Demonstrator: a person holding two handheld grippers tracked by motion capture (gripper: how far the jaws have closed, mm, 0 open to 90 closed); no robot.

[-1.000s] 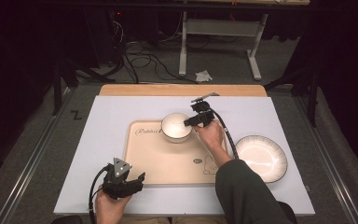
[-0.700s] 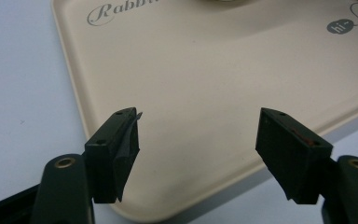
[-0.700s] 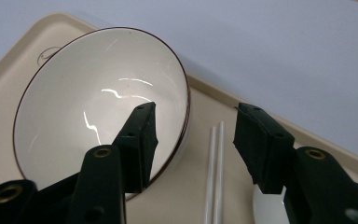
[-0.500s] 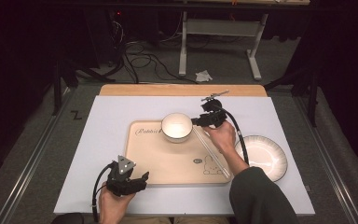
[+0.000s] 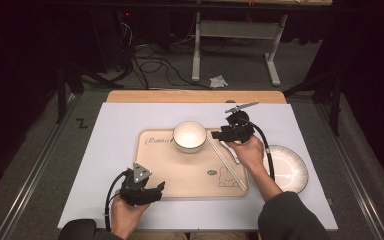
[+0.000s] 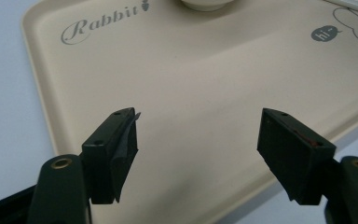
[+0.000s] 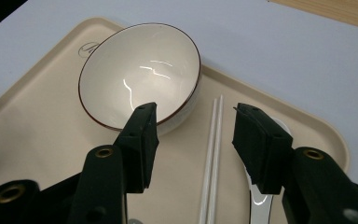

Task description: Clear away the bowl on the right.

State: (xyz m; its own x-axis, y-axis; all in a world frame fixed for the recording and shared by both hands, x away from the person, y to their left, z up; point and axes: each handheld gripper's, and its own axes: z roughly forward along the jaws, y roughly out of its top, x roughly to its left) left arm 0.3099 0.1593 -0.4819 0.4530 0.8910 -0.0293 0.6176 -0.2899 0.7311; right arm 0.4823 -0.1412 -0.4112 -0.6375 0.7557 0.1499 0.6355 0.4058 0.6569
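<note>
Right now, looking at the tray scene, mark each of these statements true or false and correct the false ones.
1. The white bowl stands on the beige tray. True.
2. The chopsticks lie inside the bowl. False: they lie on the tray beside it.
3. The left gripper is open, holding nothing. True.
4. The white plate sits on the tray. False: it rests on the table cover, off the tray's right end.
5. The right gripper is shut on the bowl's rim. False: its jaws are open above the chopsticks.
</note>
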